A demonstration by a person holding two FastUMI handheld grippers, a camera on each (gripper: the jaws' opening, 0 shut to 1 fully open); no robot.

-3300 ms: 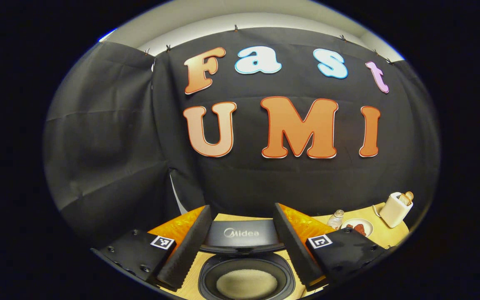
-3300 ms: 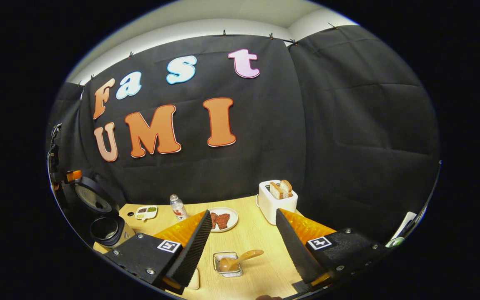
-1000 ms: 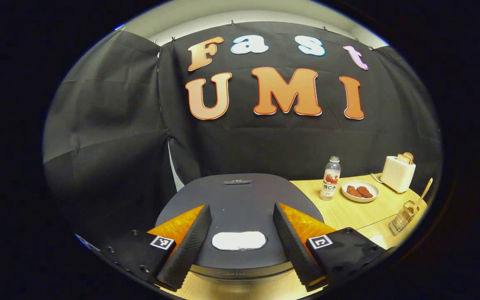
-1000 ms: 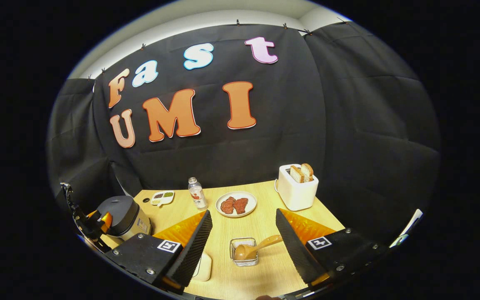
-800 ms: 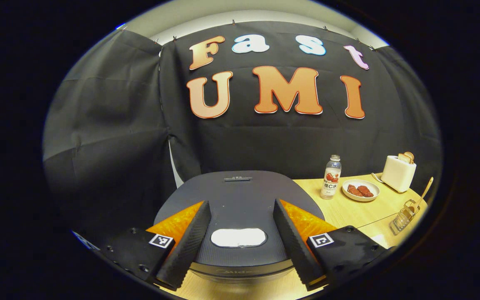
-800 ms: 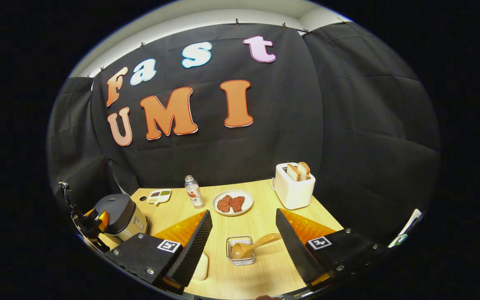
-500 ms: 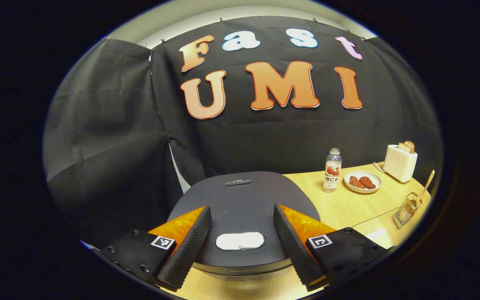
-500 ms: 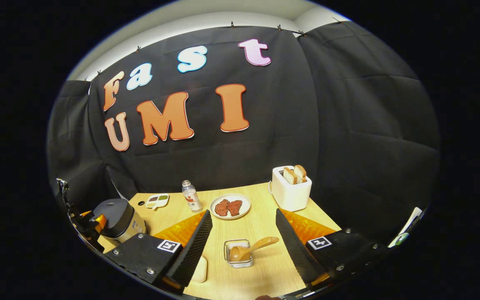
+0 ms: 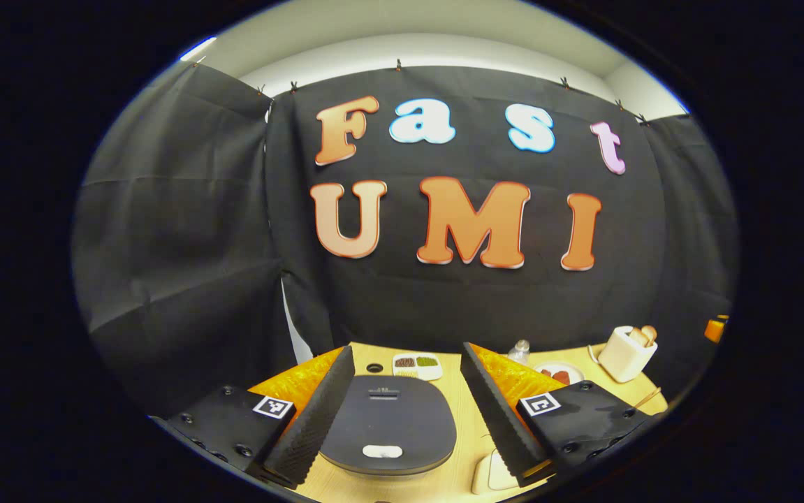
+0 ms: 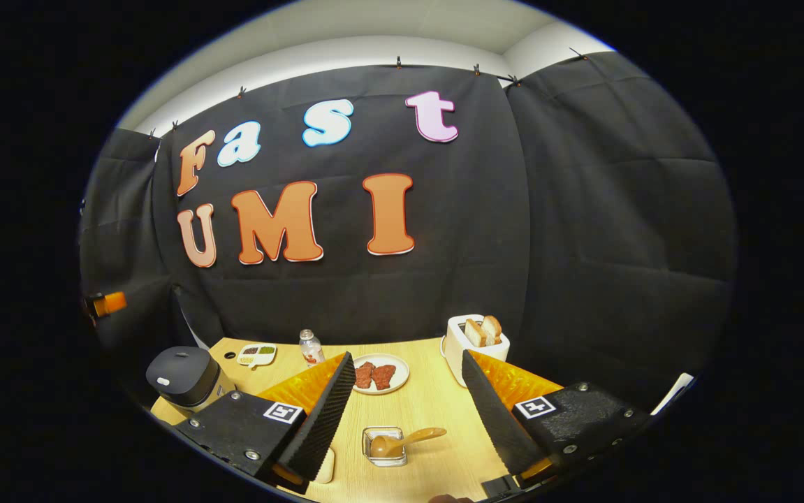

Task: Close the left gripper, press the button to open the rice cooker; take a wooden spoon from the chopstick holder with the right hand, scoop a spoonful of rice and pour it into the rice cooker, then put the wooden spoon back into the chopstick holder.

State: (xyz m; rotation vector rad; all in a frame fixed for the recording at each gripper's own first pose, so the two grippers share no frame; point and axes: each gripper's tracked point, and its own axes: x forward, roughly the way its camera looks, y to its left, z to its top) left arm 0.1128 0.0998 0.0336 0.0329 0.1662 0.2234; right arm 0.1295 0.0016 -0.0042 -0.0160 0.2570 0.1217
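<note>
The dark rice cooker [image 9: 388,426] stands shut on the wooden table, its white button [image 9: 382,452] near the front edge. My left gripper [image 9: 406,347] hangs open well above it, touching nothing. The cooker [image 10: 181,377] also sits at the table's left end in the right gripper view. A wooden spoon [image 10: 405,441] rests bowl-down in the wire chopstick holder [image 10: 383,454], handle leaning right. Above and in front of the holder my right gripper [image 10: 407,356] is open and holds nothing.
Behind the holder are a plate of meat [image 10: 377,375], a white toaster with bread [image 10: 477,342], a small bottle [image 10: 311,348] and a divided sauce dish [image 10: 255,354]. A cream-coloured box [image 10: 325,464] lies left of the holder. Black cloth walls close the back and sides.
The cooker lid, open over rice 3.3 s ago, is shut. In the last half second my left gripper has risen well clear of the lid. The right gripper lifted slightly.
</note>
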